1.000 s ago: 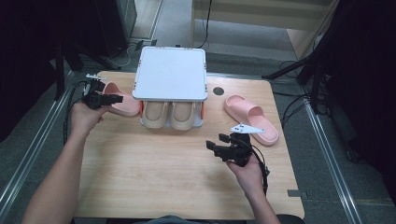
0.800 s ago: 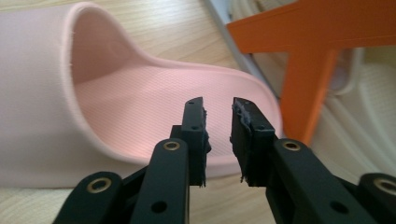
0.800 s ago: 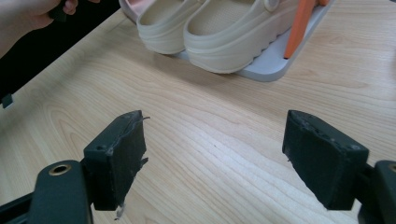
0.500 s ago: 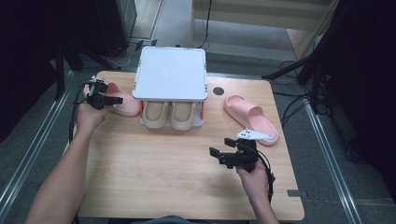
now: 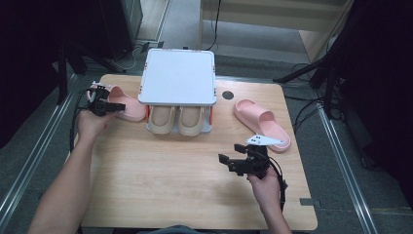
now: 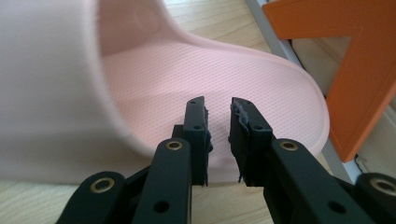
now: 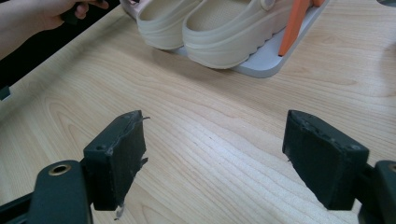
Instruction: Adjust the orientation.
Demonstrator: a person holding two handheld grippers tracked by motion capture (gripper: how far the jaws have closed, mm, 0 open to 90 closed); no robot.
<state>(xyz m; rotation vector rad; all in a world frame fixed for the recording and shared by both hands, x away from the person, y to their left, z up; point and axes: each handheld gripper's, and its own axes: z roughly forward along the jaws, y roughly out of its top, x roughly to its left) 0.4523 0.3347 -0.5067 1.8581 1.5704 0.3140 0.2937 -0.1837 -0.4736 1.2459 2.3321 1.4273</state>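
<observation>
We see the left gripper [image 5: 118, 106] at the far left of the wooden table [image 5: 160, 195], reaching into a pink slipper [image 5: 127, 108] that lies just left of the shoe rack [image 5: 178, 78]. In the left gripper view its jaws have just been closing and now stand with a narrow gap above the slipper's textured insole [image 6: 261, 88]; nothing is pinched between the pads [image 6: 195, 119], so this claw is released. The right gripper [image 5: 229, 157] hovers over bare table near the right, its jaws spread wide after opening, grasping nothing. A second pink slipper [image 5: 260, 124] lies on the right side of the table, just beyond the right gripper and apart from it. Two beige clogs [image 5: 179, 120] sit side by side on the rack's lower shelf, between orange side brackets [image 7: 292, 23].
</observation>
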